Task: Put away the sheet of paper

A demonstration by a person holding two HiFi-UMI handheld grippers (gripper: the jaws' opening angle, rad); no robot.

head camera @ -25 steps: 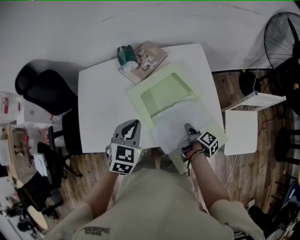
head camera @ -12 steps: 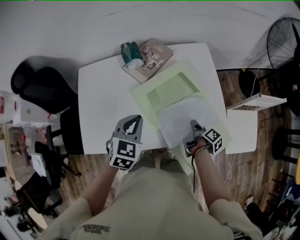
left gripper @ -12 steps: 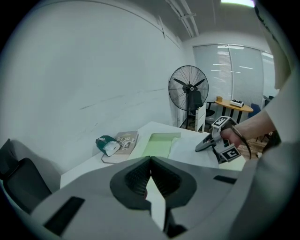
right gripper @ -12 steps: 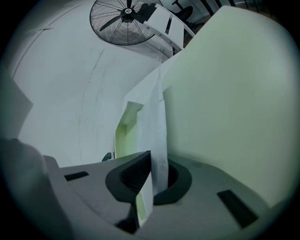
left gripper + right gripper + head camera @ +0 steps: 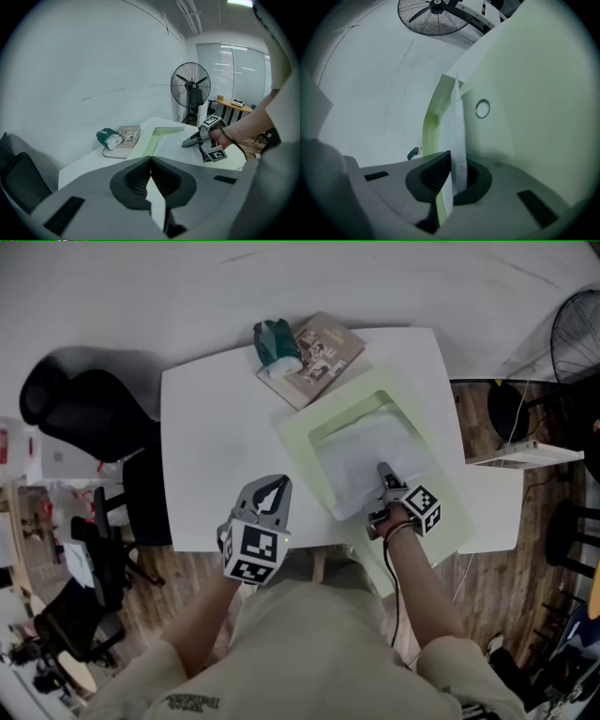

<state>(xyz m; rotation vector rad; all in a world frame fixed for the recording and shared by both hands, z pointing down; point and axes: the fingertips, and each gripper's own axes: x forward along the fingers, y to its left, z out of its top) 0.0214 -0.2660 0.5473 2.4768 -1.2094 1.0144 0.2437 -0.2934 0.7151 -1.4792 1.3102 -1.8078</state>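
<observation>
Compared with a second before, the sheet of paper had gone deeper into the green folder, and only its near edge seemed still outside; the task looked nearly finished. The right hand-held gripper was pinching this near edge. The left hand-held gripper, pressed together and empty, hovered over the near edge of the tabletop. The folder's near corner overhung that edge, and a book lay just beyond its far corner, so little room remained ahead.

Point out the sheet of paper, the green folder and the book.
sheet of paper [image 5: 354, 460]: head view, its middle.
green folder [image 5: 298, 442]: head view, left border.
book [image 5: 328, 351]: head view, cover.
</observation>
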